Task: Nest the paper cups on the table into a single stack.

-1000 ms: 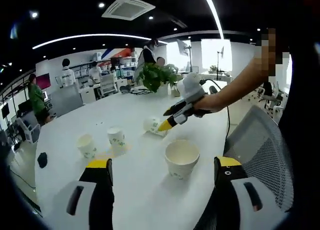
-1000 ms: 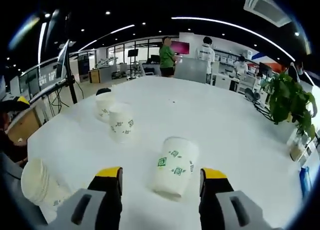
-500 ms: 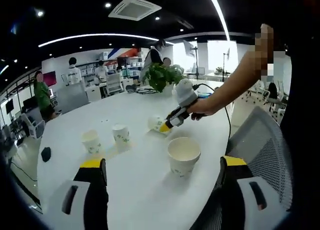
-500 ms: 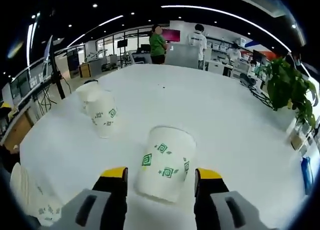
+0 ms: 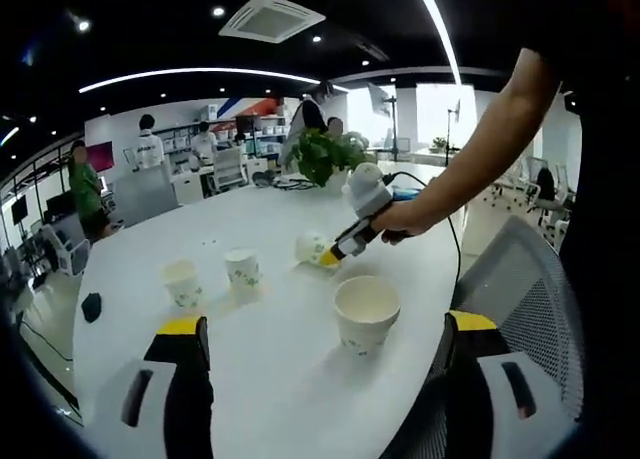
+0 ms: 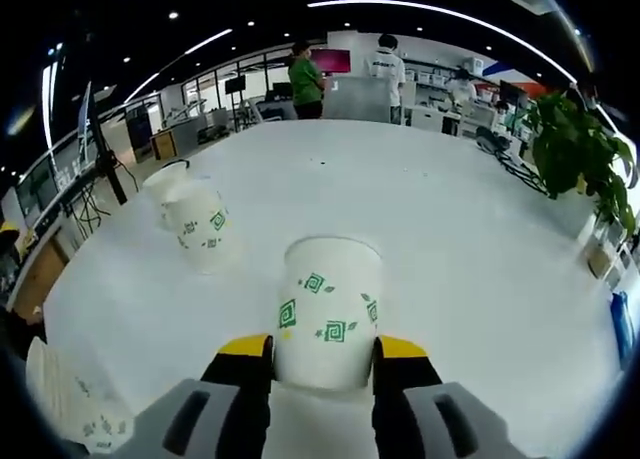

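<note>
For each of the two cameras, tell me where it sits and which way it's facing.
Left gripper view: rides the left tongs, held open low at the table edge; looks across at an upright cup; the person's arm holding the right tongs reaches in from the right.
Right gripper view: rides the right tongs, out over the table; looks along the tipped cup between them towards two cups.
Shared: the tipped cup, the two cups, the plant.

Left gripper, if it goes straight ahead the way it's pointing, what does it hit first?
Probably the upright white paper cup standing between the open jaws of the left gripper, a little ahead of them. Depth is hard to judge.
</note>
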